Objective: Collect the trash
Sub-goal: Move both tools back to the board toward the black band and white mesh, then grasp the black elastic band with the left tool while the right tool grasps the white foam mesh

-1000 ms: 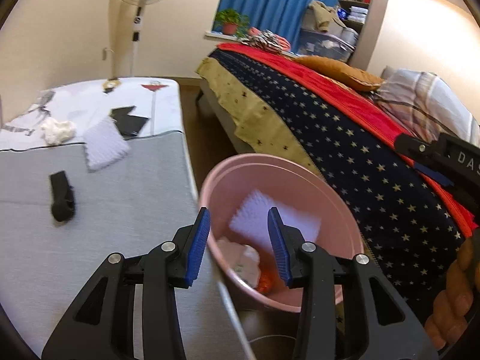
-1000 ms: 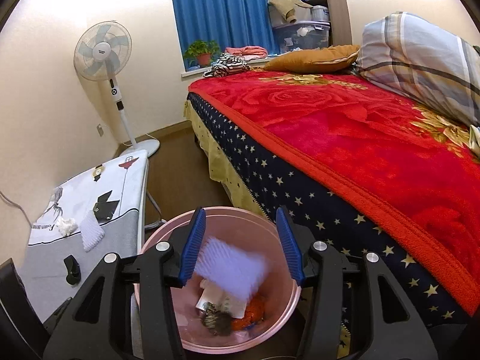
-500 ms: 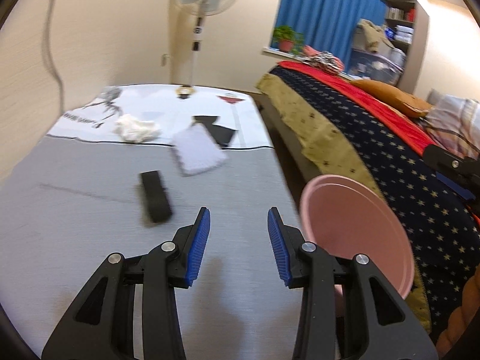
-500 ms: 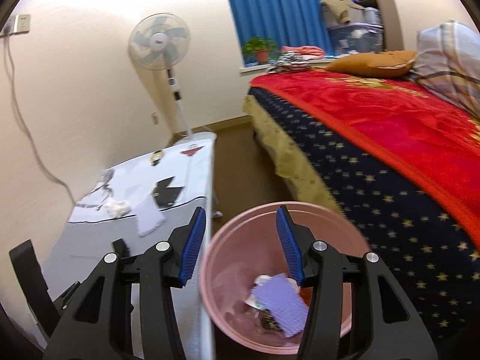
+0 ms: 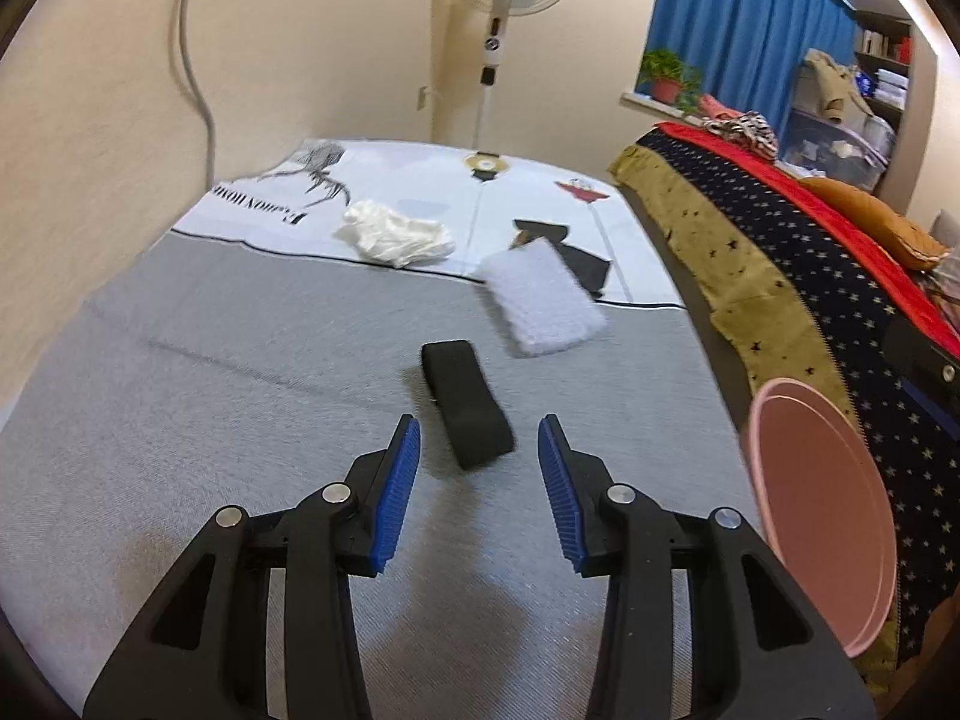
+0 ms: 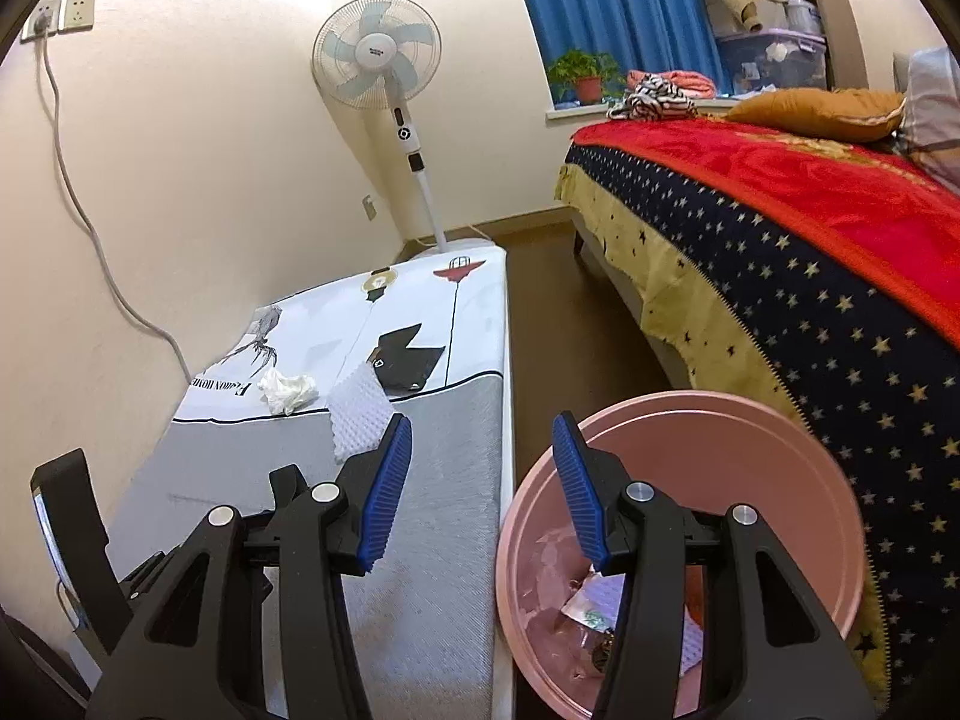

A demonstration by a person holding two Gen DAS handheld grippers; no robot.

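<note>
Both tools gape; table cover (image 5: 258,207) lettering unreadable.

I see a flat black rectangular band (image 5: 467,403) lying on the grey cloth of the bench (image 5: 210,372), its long side running away from me. Just beyond it, slightly right, a white fluffy rectangular pad (image 5: 543,306) lies flat, half over a black patch printed on the cover. Left of the pad sits a crumpled white tissue (image 5: 393,234). A round pink plastic bin (image 6: 690,480) stands beside the bench's right edge, holding paper scraps (image 6: 594,606).
</note>
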